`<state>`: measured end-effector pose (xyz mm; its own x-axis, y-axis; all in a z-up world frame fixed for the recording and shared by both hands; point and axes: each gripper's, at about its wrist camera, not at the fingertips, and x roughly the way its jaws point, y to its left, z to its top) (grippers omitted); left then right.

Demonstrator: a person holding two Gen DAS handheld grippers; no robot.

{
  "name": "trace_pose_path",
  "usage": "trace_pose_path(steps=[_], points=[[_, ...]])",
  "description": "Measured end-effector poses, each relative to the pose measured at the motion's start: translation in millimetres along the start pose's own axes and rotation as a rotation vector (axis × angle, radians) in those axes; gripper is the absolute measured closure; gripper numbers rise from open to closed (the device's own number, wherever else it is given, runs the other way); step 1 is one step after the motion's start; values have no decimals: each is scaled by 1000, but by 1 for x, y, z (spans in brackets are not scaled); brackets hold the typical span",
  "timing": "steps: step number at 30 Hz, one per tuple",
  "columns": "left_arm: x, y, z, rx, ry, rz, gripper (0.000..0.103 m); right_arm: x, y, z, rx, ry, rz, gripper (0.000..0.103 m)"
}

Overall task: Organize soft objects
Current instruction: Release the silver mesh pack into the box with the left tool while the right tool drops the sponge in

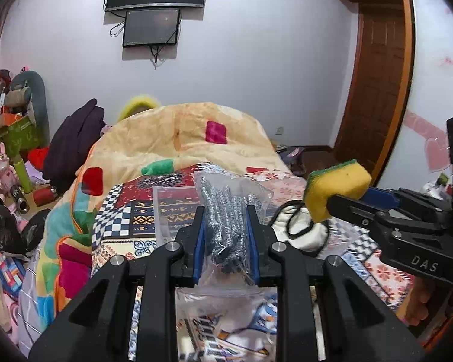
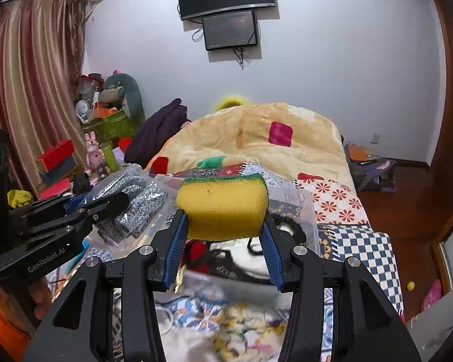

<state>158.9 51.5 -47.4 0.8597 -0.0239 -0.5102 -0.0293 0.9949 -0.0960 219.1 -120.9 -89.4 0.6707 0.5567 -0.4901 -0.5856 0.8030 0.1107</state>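
Left tool [image 1: 226, 211]: fingers drawn in tight on a clear plastic bag of steel-wool scourers [image 1: 226, 211]. The bag stands up between the blue pads and sticks out past the fingertips; its loose lower end hangs beneath the tool. Bag is off the bed.

Right tool [image 2: 225, 226]: fingers set fairly wide and pressing the two short ends of a yellow sponge [image 2: 223, 208], which has a green scrub layer on its top far edge. Sponge sits crosswise at the fingertips, held in the air. In the left wrist view the same tool [image 1: 323, 208] reaches in from the right with the sponge [image 1: 336, 190] at its tip, to the right of the bag and slightly beyond it. In the right wrist view the left tool [image 2: 120, 202] reaches in from the left, bag [image 2: 133, 205] at its tip, near the sponge but not touching.

Below and just ahead of both tools: a clear plastic bin [image 2: 305, 211] resting on the patchwork quilt [image 2: 341, 199] of the bed. Inside it, white fabric [image 1: 299, 235] with black looped cord [image 1: 296, 223]; a red item shows there too in the right wrist view, blurred.

Farther ahead: bunched peach blanket [image 1: 196, 138] with coloured squares.
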Motion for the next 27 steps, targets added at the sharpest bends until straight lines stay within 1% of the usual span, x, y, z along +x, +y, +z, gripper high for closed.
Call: trace_pose_path(steps=[2, 5, 10, 14, 18, 19, 21, 23, 27], points=[[12, -1, -1, 16, 16, 23, 79, 6, -1, 0, -1, 10, -7, 59], [28, -4, -6, 33, 51, 38, 79, 17, -4, -3, 5, 37, -14, 59], [56, -5, -14, 41, 121, 37, 79, 33, -13, -9, 1, 92, -35, 59], [69, -6, -20, 48, 164, 39, 79, 46, -22, -14, 14, 143, -37, 59], [73, -9, -24, 59, 181, 46, 78, 55, -26, -21, 18, 187, -40, 57], [73, -10, -24, 63, 181, 43, 76, 56, -27, -22, 21, 194, -39, 57], [70, -11, -23, 62, 182, 31, 68, 56, -28, -23, 24, 201, -41, 56], [65, -13, -22, 62, 167, 33, 60, 55, -28, -23, 25, 206, -39, 54], [52, -13, -17, 51, 139, 22, 55, 52, -28, -23, 21, 205, -40, 46]])
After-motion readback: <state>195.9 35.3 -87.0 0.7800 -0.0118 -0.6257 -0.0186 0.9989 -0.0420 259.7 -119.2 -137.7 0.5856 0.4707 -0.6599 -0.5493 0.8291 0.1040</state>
